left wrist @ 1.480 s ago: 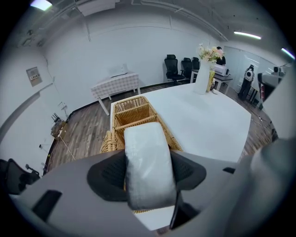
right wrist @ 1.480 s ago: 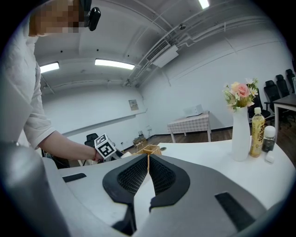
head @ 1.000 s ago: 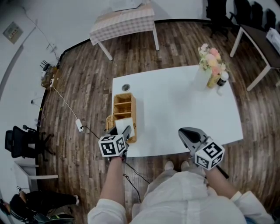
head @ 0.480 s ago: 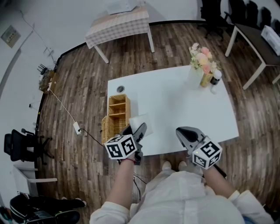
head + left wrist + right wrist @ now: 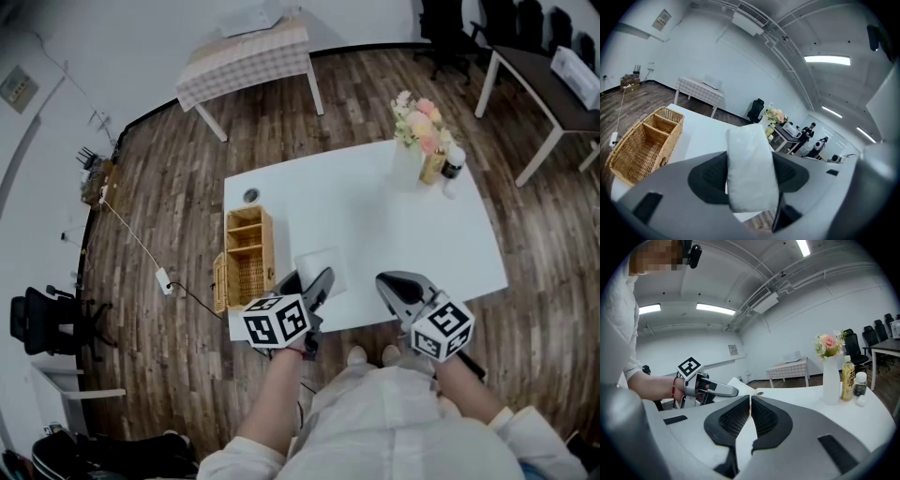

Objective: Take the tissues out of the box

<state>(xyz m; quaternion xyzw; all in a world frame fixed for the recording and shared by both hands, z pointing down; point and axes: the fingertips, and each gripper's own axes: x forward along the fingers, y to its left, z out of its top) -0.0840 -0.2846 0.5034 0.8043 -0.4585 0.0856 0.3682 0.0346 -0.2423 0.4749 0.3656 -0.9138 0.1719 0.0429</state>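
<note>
Tissue pack (image 5: 751, 171) in L hand-held gripper (image 5: 749, 161), long axis along jaws

- You are working in an office-type room: a wide wood-plank floor (image 5: 169, 216), plain white walls (image 5: 112, 56), and work surfaces spread well apart.
- Around your white table (image 5: 375, 234) stand a smaller table with a checked cloth (image 5: 246, 54) and a dark desk on white legs (image 5: 539, 80).
- Black swivel chairs (image 5: 445, 28) sit along the far wall, and another chair (image 5: 37, 317) is off to your left.
- Overhead you have strip lights (image 5: 715, 309), exposed pipes (image 5: 793, 70) and a wall-mounted air conditioner (image 5: 765, 302).
- A power strip (image 5: 167, 278) lies on the floor with its cable.
- People (image 5: 812, 129) stand by a desk across the room.
</note>
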